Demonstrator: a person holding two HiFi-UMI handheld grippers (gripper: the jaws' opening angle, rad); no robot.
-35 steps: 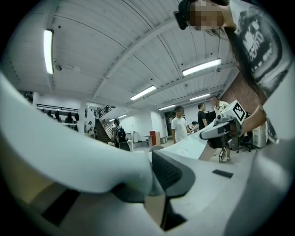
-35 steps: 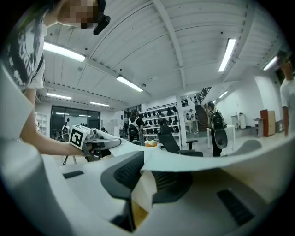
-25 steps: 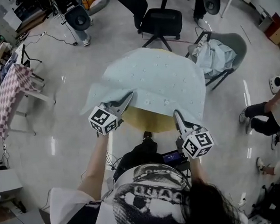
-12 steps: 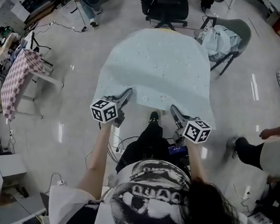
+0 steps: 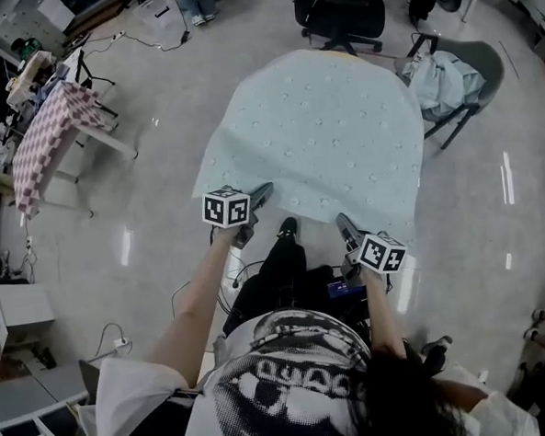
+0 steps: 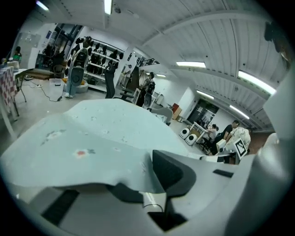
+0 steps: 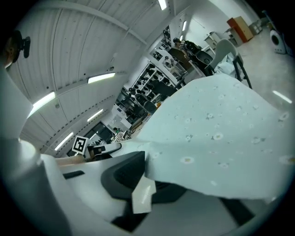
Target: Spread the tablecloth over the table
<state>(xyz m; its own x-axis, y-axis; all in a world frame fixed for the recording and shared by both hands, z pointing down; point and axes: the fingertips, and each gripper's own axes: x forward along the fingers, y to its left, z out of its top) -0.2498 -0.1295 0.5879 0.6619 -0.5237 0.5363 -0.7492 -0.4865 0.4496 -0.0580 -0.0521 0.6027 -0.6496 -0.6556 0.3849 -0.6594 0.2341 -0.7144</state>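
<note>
A pale blue tablecloth with small flowers lies over the round table and hides its top. Its near hem hangs down in front of me. My left gripper is shut on the hem's left corner, and my right gripper is shut on its right corner. In the left gripper view the cloth runs from between the jaws of that gripper out over the table. In the right gripper view the jaws have just closed a little further, with the cloth pinched in that gripper and a white label hanging below.
A black office chair stands behind the table. A grey chair draped with pale fabric is at the back right, and a checked cloth on a small table at the left. Cables lie on the floor.
Both grippers came down and toward me with the hem. The yellow table edge that showed at the near side is now covered, and the cloth lies flatter.
</note>
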